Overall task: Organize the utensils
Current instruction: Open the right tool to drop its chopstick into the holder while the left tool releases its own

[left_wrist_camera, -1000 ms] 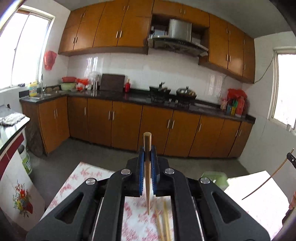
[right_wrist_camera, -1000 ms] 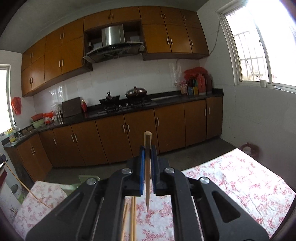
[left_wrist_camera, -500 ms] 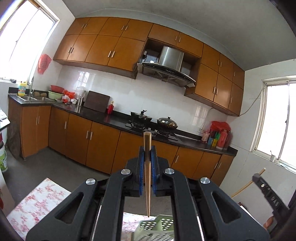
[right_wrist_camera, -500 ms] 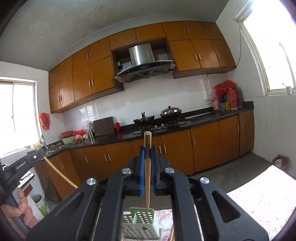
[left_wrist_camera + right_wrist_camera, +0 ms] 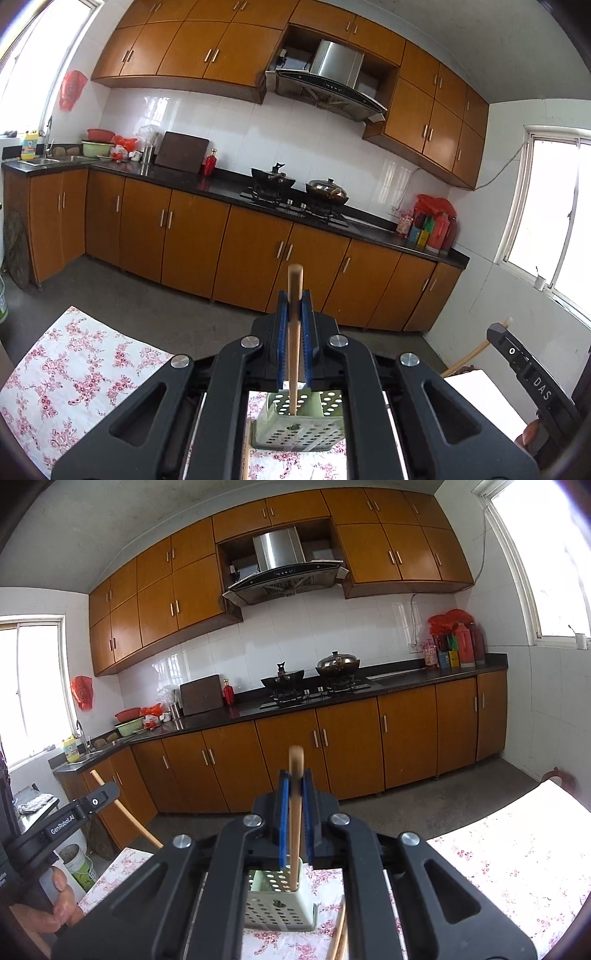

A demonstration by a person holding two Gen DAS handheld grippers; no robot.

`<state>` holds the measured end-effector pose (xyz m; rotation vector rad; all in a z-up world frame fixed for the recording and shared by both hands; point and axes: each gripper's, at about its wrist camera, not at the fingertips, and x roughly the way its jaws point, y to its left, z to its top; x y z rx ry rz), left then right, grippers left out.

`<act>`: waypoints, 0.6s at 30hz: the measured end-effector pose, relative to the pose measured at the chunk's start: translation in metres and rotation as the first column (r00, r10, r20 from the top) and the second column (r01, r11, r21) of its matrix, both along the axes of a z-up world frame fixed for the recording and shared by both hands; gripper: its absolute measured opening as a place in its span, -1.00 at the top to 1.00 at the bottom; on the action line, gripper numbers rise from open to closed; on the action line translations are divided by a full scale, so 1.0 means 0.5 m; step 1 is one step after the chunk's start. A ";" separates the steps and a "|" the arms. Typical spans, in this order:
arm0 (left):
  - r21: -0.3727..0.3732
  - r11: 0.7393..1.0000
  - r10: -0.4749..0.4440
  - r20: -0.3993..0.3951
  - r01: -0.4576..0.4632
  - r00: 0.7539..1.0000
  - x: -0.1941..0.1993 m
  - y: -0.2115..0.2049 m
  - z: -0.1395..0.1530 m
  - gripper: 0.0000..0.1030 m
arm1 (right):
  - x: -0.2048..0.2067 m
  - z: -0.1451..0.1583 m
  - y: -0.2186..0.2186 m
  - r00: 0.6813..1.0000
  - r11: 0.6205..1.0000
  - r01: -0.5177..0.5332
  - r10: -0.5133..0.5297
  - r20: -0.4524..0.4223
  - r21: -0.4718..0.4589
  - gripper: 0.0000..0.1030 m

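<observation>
- Wooden chopsticks are the things being sorted: the left claw (image 5: pixel 294 314) is clamped on one chopstick (image 5: pixel 294 350) between its blue pads (image 5: pixel 282 332), and the right claw (image 5: pixel 294 794) is clamped on another chopstick (image 5: pixel 294 827) the same way.
- Each stick stands roughly upright in its claw, thick end above the pads and thin end pointing down at the pale green perforated holder (image 5: pixel 299 424) on the floral worktop (image 5: pixel 74 376).
- In the left wrist view the tip looks to be at or just inside the holder's mouth; in the right wrist view the tip also lies over the holder (image 5: pixel 277 901). Whether either tip is truly past the rim, I cannot tell.
- Main risk, as I judge it: both sticks head for one small opening, so they may knock together, or a claw may strike the other.
- A tip that lands on the rim and not inside would skid off, and the stick would drop onto the cloth.
- The holder looks light and is not held; a sideways push from a stick could tip it or slide it.
- Smooth, thin, tapered wood could pivot between the pads if the tip snags on a perforation.
- More chopsticks (image 5: pixel 340 934) lie loose on the worktop just near the holder, to its right in the right wrist view, and a low claw could scatter them.
</observation>
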<state>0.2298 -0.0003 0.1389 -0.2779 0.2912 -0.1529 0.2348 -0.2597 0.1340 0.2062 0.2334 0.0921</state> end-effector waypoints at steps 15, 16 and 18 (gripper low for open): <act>0.020 0.999 0.040 0.008 -0.040 0.999 -0.098 0.069 0.005 0.29 | -0.118 -0.069 -0.113 0.985 0.988 0.156 -0.155 -0.075 0.001 0.39; 0.030 0.998 0.050 -0.017 -0.049 0.999 -0.103 0.077 -0.010 0.29 | -0.119 -0.087 -0.122 0.981 0.987 0.161 -0.161 -0.106 -0.004 0.39; 0.048 0.997 0.061 -0.076 -0.057 0.995 -0.107 0.091 -0.052 0.29 | -0.117 -0.146 -0.133 0.969 0.988 0.156 -0.155 -0.194 -0.006 0.39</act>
